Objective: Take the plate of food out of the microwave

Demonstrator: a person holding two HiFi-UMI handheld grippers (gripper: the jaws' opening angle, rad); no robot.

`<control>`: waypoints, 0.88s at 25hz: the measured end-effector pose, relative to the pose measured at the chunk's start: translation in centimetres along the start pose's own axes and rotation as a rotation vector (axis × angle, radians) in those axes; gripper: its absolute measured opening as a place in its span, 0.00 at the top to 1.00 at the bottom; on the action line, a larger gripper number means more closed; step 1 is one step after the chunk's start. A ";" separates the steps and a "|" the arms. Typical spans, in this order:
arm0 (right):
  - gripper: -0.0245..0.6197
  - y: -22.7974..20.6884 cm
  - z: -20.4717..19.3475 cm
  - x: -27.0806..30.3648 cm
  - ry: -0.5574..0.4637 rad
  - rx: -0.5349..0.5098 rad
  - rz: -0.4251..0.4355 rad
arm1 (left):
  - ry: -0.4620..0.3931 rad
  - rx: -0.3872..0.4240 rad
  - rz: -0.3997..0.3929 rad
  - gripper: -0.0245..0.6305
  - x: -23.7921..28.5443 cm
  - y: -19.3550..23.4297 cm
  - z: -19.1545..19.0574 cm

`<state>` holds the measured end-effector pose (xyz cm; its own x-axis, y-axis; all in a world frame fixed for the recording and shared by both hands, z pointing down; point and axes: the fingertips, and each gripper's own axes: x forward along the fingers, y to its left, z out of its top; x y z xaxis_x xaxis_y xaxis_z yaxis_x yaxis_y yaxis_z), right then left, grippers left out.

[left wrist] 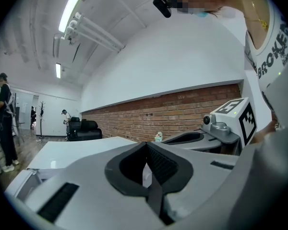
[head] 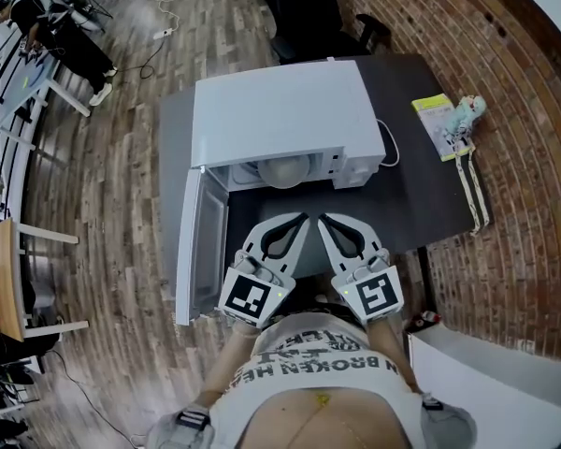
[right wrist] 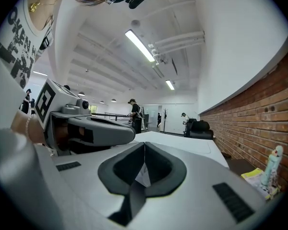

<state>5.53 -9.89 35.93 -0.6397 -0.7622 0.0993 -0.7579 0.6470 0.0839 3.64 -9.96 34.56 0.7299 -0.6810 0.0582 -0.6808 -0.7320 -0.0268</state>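
So, microwave: the boxy white microwave stood open.
Plate: the round white plate sat inside it.
Grippers: our left gripper and right gripper were shut, empty.
Approach: we judged jaws should open first.

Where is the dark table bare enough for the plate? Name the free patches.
Widest bare patch: dark tabletop between the white microwave's right side and the yellow booklet. A narrow strip lies left of the microwave. Crowded: the front, with the open white door, left gripper and right gripper.
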 end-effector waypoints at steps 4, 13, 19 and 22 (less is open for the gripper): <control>0.95 -0.7 -0.1 2.2 0.014 0.000 -0.010 | 0.024 -0.027 0.004 0.95 0.4 2.1 -0.8; 0.95 -1.2 -1.2 7.4 0.045 -0.005 -0.049 | 0.031 -0.029 -0.012 0.95 0.4 7.3 -2.4; 0.95 -1.0 -2.8 9.8 0.095 -0.017 -0.077 | 0.021 -0.046 0.000 0.95 0.1 9.5 -3.8; 0.95 -0.6 -3.2 10.7 0.104 -0.027 -0.064 | 0.032 -0.058 0.009 0.95 -0.1 10.0 -4.5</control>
<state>-0.46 -18.37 40.15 -0.5724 -0.7964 0.1951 -0.7920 0.5986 0.1202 -3.50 -17.10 38.82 0.7218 -0.6862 0.0901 -0.6907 -0.7225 0.0300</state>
